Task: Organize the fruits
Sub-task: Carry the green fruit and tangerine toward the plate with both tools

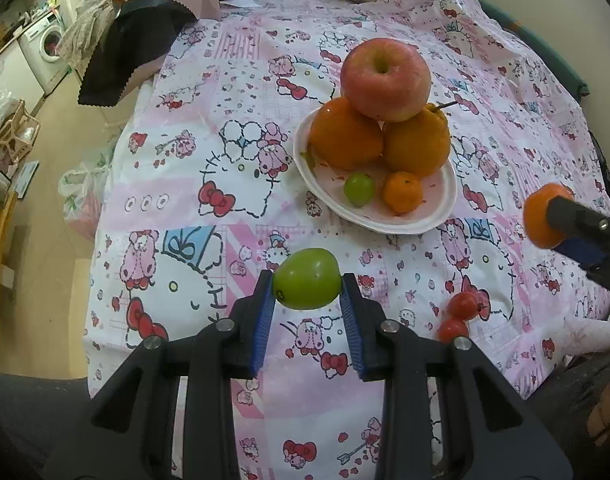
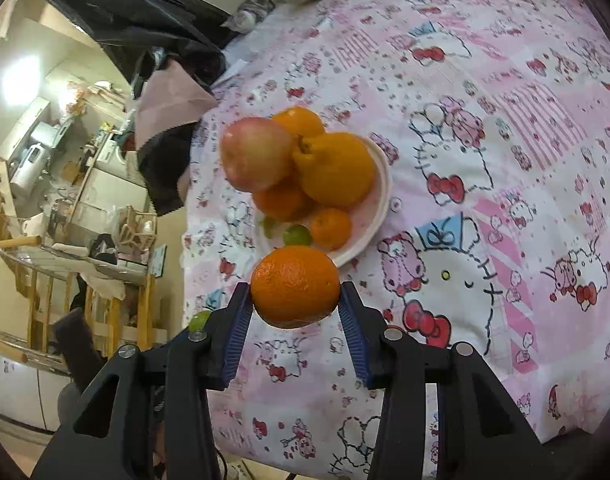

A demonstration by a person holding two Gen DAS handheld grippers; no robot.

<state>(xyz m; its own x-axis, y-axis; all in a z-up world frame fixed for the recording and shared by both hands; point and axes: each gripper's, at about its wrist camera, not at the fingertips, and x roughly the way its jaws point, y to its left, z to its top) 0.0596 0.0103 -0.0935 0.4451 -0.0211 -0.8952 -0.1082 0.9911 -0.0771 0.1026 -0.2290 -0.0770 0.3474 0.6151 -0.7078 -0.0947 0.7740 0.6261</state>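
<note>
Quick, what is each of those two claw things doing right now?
Left gripper: closed on a green fruit, held above the cloth.
Right gripper: closed on a small orange, held up near the plate.

My jaws are matt black plastic lined with ribbed blue pads (image 1: 265,312), with small shiny metal pins at the joints. The green fruit (image 1: 307,278) between my left pads has smooth, slightly glossy skin; the orange (image 2: 295,286) between my right pads is dimpled and dull-shining. The apple (image 1: 385,78) looks smooth and waxy, the large oranges (image 1: 345,134) pebbled. The plate (image 1: 445,200) is glossy white, its material unclear. The printed cloth (image 1: 185,208) is soft, matt, faintly creased. The two small red fruits (image 1: 459,314) gleam
</note>
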